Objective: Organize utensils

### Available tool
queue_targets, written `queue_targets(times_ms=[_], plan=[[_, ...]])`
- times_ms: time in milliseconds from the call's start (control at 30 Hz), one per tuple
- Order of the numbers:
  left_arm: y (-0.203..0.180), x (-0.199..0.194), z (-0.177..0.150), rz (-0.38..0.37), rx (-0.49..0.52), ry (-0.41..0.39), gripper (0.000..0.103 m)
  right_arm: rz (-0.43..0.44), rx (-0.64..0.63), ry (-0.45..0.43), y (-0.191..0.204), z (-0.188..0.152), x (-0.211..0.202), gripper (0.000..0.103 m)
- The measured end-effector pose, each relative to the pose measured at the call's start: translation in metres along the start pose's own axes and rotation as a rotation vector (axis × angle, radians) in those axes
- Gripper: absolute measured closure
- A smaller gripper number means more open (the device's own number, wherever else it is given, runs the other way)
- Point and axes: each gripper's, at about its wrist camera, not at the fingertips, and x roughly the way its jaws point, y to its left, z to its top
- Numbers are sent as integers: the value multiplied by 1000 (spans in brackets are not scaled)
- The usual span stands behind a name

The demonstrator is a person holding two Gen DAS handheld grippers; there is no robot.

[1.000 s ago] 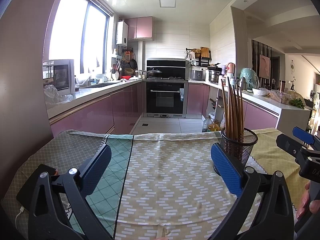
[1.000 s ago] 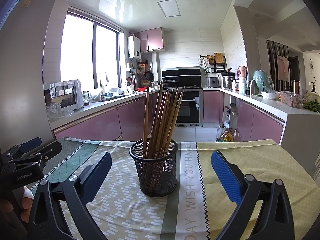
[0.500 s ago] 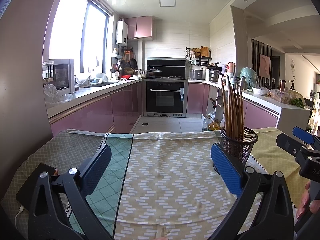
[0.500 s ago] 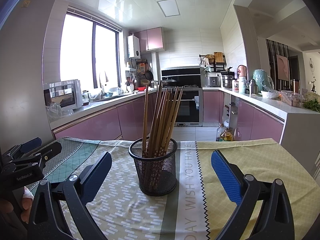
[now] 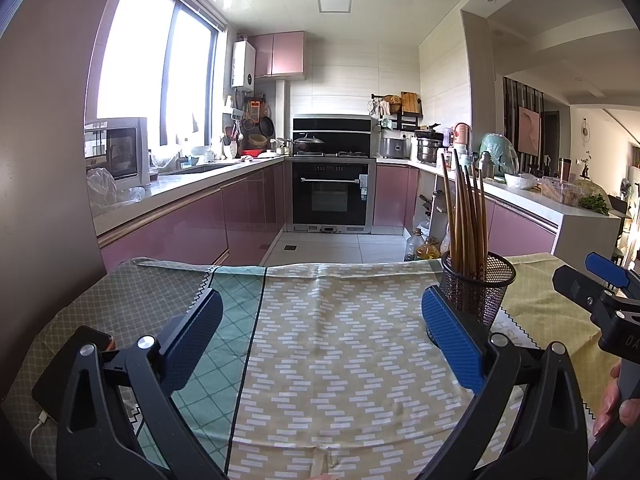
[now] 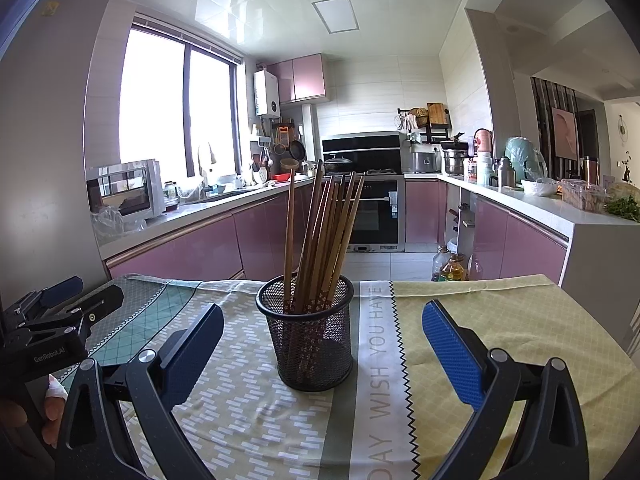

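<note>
A black mesh holder (image 6: pixel 310 332) stands upright on the patterned tablecloth, filled with several brown chopsticks (image 6: pixel 324 236). It sits straight ahead of my right gripper (image 6: pixel 320 344), whose blue-padded jaws are open and empty, a little short of it. In the left wrist view the holder (image 5: pixel 478 292) stands just beyond the right finger of my left gripper (image 5: pixel 320 338), which is open and empty over the cloth. The right gripper (image 5: pixel 600 300) shows at that view's right edge.
A dark phone with a white cable (image 5: pixel 68 372) lies on the table's left side. The table's far edge (image 6: pixel 460 282) drops to the kitchen floor, where oil bottles (image 6: pixel 450 266) stand. Pink cabinets and an oven (image 5: pixel 332 196) lie beyond.
Both views have shifted slightly, and the holder sits a touch lower and nearer in the right wrist view. Both grippers stay open and empty.
</note>
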Motion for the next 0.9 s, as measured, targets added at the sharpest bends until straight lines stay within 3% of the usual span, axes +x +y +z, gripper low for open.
queue_targets(times_ms=[700, 800, 900], plan=[[-1, 1, 0, 16, 14, 6, 5, -4, -6, 16, -3, -3, 1, 7], [2, 6, -1, 8, 6, 42, 5, -36, -23, 42, -12, -6, 3, 7], [10, 11, -3, 17, -9, 75, 5, -114, -9, 151, -45, -10, 17, 7]])
